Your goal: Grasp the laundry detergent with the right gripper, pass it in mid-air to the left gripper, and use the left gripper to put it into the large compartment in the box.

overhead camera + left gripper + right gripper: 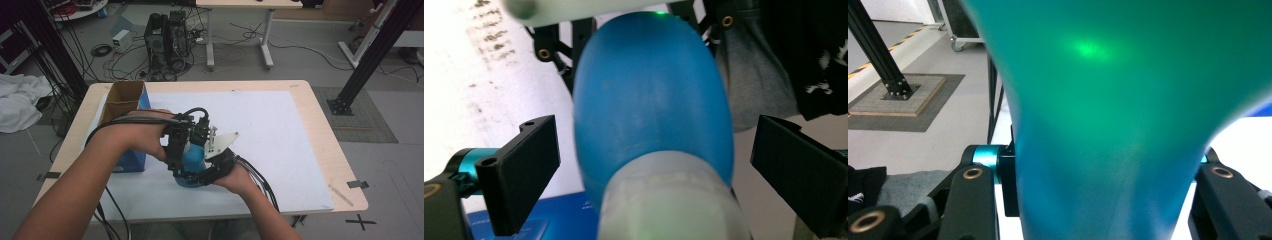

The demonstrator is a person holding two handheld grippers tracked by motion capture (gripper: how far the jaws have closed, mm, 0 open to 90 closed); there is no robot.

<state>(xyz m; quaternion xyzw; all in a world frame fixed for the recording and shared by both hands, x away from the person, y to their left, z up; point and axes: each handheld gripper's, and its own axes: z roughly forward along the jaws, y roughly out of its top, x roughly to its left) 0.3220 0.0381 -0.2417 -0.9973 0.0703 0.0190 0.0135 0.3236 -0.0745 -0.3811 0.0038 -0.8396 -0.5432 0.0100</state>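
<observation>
The right gripper [197,175] clamps the blue bottle [192,160] low over the worktop [280,130]; the left gripper [182,145] stands open around its cap end. We close squarely, beside the cardboard box [122,100].

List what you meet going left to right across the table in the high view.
White cloth on the floor → open cardboard box → blue bottle between the hand-held grippers → bare white mat → tape cross on the floor.

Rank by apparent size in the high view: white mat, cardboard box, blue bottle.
1. white mat, largest by far.
2. cardboard box.
3. blue bottle, smallest, though the hands and grippers cover part of it.
</observation>
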